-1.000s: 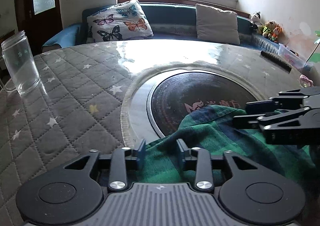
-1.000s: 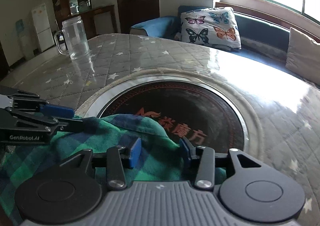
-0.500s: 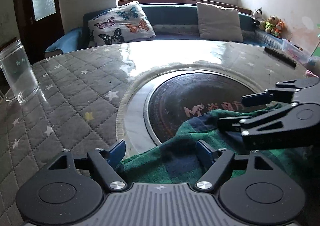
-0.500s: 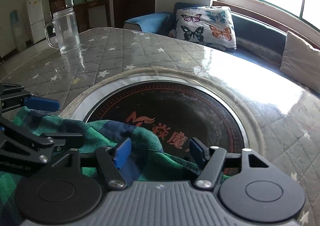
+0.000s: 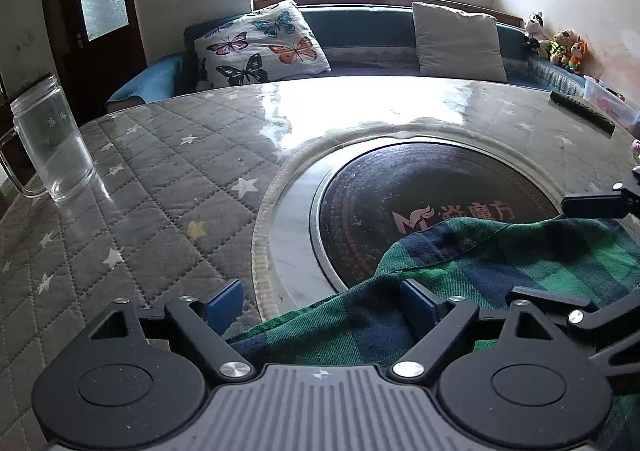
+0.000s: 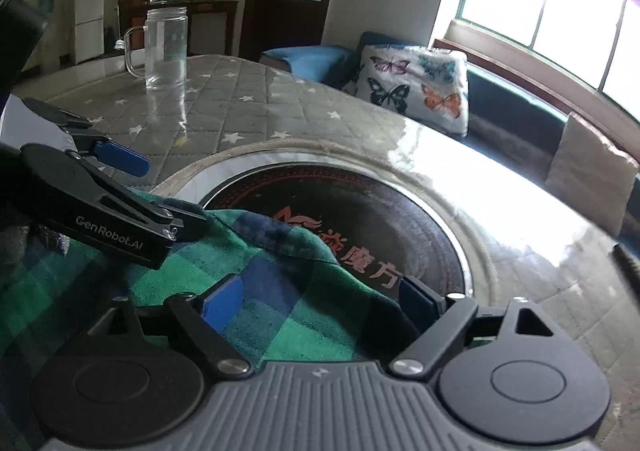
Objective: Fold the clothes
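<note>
Glass mug (image 5: 52,139) upright, looks empty, on table (image 5: 160,171)

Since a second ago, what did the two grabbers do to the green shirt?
Both let go. The left gripper and the right gripper have just been opening; their blue pads were pinched on the green plaid shirt and now stand wide apart, with cloth lying loose between them. The shirt's edge slumped onto the table. The glass mug stayed put.
</note>
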Demonstrator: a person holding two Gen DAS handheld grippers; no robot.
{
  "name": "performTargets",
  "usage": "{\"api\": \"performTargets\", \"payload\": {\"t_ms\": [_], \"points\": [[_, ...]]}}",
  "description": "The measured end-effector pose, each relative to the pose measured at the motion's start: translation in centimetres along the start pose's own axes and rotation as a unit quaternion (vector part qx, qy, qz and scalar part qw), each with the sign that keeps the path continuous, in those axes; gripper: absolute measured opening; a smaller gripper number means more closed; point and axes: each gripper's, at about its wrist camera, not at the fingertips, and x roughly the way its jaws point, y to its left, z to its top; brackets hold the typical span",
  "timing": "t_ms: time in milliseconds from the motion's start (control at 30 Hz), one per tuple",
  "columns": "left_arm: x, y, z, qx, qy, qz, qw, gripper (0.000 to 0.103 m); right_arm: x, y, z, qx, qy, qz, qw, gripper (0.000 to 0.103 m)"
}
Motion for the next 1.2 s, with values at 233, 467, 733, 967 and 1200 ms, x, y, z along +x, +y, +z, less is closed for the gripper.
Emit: {"api": "performTargets", "payload": {"t_ms": [233,467,733,967,1200], "points": [[0.0,0.1,0.0,-0.005,0.001,0.004,1.0000,0.088,1.9,-0.1,1.4,0.012,0.003,-0.010,1.000,0.093],[0.3,0.7,0.0,-0.014,0.004,0.005,0.9999,0.088,3.2,-0.6,1.1,0.030,0.018,0.004,0.999,0.094],[0.5,0.7,0.0,-0.017,0.006,0.011,0.9998,0.090,1.1,0.5,-0.1,0.005,0.014,0.006,1.000,0.094],[0.7,0.7,0.0,-0.019,0.006,0.017,0.9996,0.090,-1.6,1.2,-1.4,0.006,0.006,0.020,1.000,0.094],[0.4,0.8,-0.1,-0.023,0.004,0.021,0.9995,0.090,-3.9,2.4,-3.4,0.004,0.015,0.028,0.999,0.094]]}}
